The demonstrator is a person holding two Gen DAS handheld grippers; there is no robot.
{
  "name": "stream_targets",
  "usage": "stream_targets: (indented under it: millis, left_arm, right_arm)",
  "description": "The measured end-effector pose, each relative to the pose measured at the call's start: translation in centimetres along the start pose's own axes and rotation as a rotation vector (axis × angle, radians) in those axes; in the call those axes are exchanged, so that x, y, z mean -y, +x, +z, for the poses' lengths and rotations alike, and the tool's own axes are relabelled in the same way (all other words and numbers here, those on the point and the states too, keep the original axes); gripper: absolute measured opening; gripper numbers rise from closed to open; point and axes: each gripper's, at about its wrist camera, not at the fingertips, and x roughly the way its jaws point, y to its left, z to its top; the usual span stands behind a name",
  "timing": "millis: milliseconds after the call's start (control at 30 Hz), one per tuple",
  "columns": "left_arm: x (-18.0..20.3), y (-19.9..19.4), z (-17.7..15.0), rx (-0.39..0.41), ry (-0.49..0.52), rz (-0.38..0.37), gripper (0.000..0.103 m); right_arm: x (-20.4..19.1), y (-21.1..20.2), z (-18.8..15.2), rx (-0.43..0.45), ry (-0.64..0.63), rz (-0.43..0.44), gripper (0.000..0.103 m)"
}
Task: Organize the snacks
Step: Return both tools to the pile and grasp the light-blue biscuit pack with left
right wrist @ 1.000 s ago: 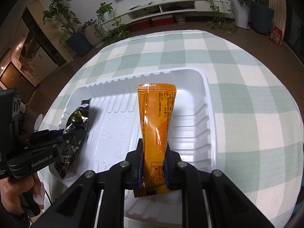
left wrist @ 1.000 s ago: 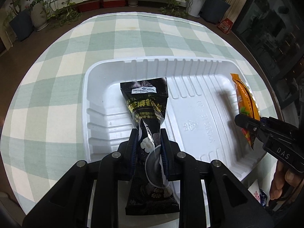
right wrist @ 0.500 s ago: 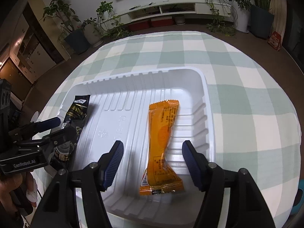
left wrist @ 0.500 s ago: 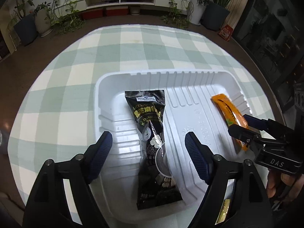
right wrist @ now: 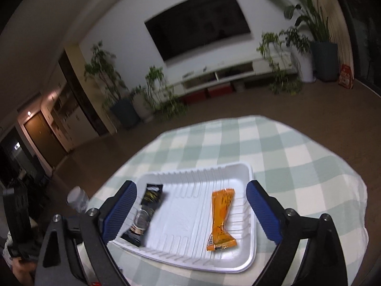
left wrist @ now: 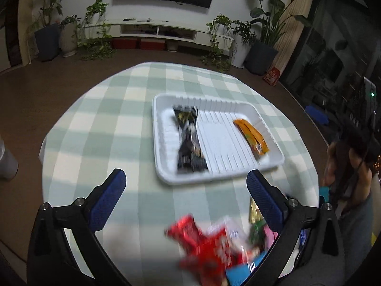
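Note:
A white foam tray sits on the round green-checked table. A black snack packet lies along the tray's left side. An orange snack packet lies along its right side. My left gripper is open and empty, pulled back and raised in front of the tray. My right gripper is open and empty, pulled back with the tray between its fingers. A blurred pile of loose snacks, mostly red packets, lies on the table near the left gripper.
The person's hand with the other gripper shows at the right edge of the left wrist view. A clear bottle stands off the table's left side. Plants, a TV and a low white cabinet line the far wall.
Both grippers opened and let go of their packets in the tray, then drew back and lifted away. The loose snack pile has come into the left wrist view.

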Motion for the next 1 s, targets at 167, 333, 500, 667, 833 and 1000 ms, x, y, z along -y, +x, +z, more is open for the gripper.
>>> stream_targets:
  millis: [167, 333, 500, 667, 833, 1000]
  left_arm:
    - [0.1, -4.7, -8.6, 0.018, -0.111, -0.008, 0.103]
    - [4.2, -5.4, -14.7, -0.035, -0.06, -0.006, 0.102]
    - [9.1, -4.8, -16.5, -0.04, 0.069, 0.062, 0.103]
    - [10.5, -3.4, -16.0, -0.05, 0.092, 0.099, 0.103]
    - [10.0, -2.0, -15.4, -0.075, 0.078, 0.134, 0.102]
    - [10.3, 0.1, -15.4, -0.13, 0.104, 0.179, 0.102]
  right_arm:
    - [-0.6, -5.0, -2.0, 0.084, 0.014, -0.036, 0.096]
    - [-1.7, -7.8, -7.3, 0.052, 0.013, -0.104, 0.096]
    - [-1.9, -8.9, -11.6, -0.037, 0.034, -0.173, 0.096]
    - [-1.8, -9.9, -13.5, -0.048, 0.045, -0.181, 0.096]
    - [-2.1, -9.9, -14.3, -0.066, 0.043, -0.182, 0.096]
    - [-1.7, -10.0, -14.4, -0.065, 0.054, -0.177, 0.096]
